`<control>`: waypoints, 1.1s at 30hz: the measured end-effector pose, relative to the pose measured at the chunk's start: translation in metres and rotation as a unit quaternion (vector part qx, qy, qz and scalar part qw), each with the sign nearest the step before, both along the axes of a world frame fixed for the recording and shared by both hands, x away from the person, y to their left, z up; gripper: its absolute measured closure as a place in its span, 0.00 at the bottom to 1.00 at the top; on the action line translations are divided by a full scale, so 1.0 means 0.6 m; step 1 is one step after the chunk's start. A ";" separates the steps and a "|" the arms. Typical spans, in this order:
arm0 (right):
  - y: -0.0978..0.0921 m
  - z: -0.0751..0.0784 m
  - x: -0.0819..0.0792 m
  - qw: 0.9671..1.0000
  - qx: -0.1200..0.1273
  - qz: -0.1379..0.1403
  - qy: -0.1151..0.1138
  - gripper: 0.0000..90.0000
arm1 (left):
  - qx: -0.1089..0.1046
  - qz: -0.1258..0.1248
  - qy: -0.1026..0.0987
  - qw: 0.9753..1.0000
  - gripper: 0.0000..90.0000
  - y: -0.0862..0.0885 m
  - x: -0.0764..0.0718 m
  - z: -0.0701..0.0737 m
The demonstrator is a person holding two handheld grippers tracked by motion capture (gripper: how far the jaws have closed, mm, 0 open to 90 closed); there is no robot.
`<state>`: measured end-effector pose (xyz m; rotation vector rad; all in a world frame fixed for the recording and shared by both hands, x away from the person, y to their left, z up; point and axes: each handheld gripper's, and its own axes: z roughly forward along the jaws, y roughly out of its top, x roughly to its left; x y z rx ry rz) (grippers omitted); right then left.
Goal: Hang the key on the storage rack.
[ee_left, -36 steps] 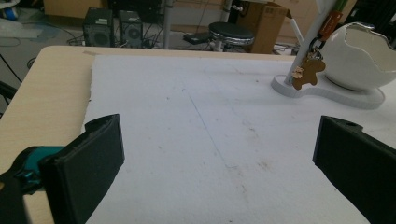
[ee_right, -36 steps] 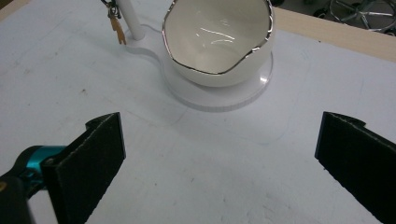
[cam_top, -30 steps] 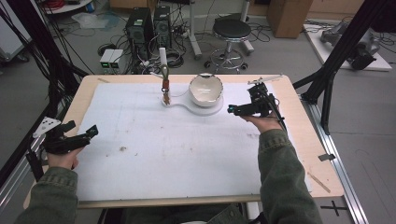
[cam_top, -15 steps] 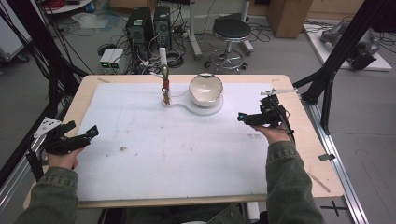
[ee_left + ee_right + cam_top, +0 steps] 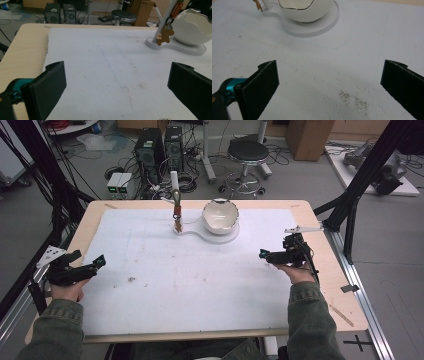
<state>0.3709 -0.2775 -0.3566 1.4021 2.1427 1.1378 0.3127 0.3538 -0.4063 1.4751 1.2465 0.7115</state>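
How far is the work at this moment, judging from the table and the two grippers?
Nothing looks done or started: the bowl sits on its white stand, and a bear keyring hangs at the post. Nothing is in hand; left gripper and right gripper are open, away from them. What remains is unclear.

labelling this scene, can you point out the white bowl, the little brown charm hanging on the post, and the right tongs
white bowl [image 5: 220,215]: high view, on its inner wall.
brown charm [image 5: 164,36]: left gripper view, on its body, beside the post.
right tongs [image 5: 264,254]: high view, at the jaw tips, which stand open.
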 end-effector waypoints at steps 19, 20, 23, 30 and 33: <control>-0.010 -0.047 -0.028 1.000 -0.016 -0.011 -0.020 0.01 | 0.001 0.000 0.000 1.000 0.03 0.000 0.000 0.000; -0.010 -0.050 -0.029 0.999 -0.019 -0.012 -0.023 0.01 | 0.001 0.001 -0.001 1.000 0.03 0.000 0.000 0.000; -0.012 -0.058 -0.032 0.999 -0.016 -0.011 -0.028 0.01 | 0.001 0.000 0.000 1.000 0.03 0.000 0.000 0.000; -0.024 -0.080 -0.049 0.998 0.006 -0.030 -0.064 0.01 | 0.003 -0.002 0.001 1.000 0.03 0.000 0.000 0.000; -0.026 -0.089 -0.054 0.997 0.009 -0.036 -0.073 0.01 | 0.003 -0.003 0.003 1.000 0.03 -0.001 0.000 -0.001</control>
